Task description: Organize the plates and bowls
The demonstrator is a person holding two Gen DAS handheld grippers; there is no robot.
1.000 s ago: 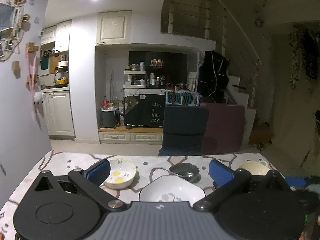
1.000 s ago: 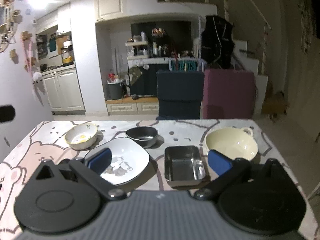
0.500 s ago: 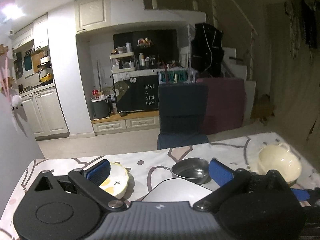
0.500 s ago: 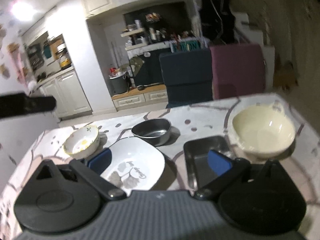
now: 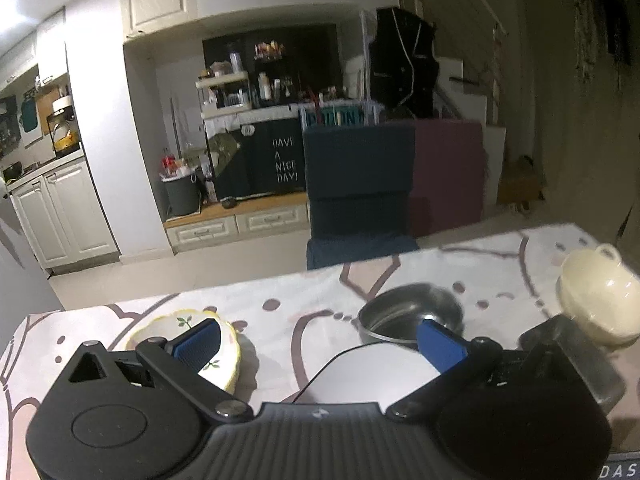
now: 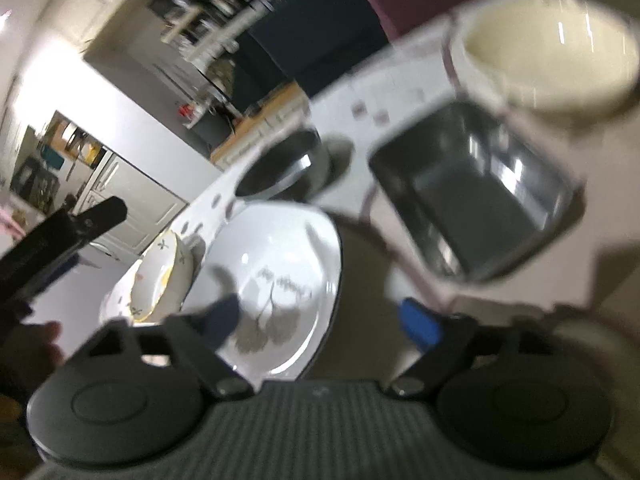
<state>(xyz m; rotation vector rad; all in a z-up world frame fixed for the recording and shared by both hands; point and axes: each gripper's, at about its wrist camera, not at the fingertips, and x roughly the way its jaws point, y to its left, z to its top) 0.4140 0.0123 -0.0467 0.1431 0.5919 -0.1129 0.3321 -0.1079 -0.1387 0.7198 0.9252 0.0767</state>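
Observation:
Several dishes stand on the patterned table. A small yellow-rimmed floral bowl (image 5: pixel 224 340) (image 6: pixel 160 276) is at the left. A white square plate with a leaf print (image 6: pixel 280 280) (image 5: pixel 372 372) lies in the middle. A dark metal round bowl (image 5: pixel 408 316) (image 6: pixel 280 168) sits behind it. A steel rectangular tray (image 6: pixel 472 200) and a cream bowl with a handle (image 5: pixel 596 292) (image 6: pixel 548 52) are at the right. My left gripper (image 5: pixel 320 340) is open and empty above the plate. My right gripper (image 6: pixel 320 320) is open and empty over the plate's near edge; its view is blurred and tilted.
A dark blue chair (image 5: pixel 360 184) and a maroon chair (image 5: pixel 448 172) stand behind the table's far edge. The kitchen floor and white cabinets (image 5: pixel 60 212) lie beyond. The left gripper's black body (image 6: pixel 56 236) shows at the left of the right wrist view.
Both grippers have swung and tilted. The left view shifted so the dishes sit lower and closer. The right gripper rolled sharply and moved nearer the plate and tray. Nothing was grasped.

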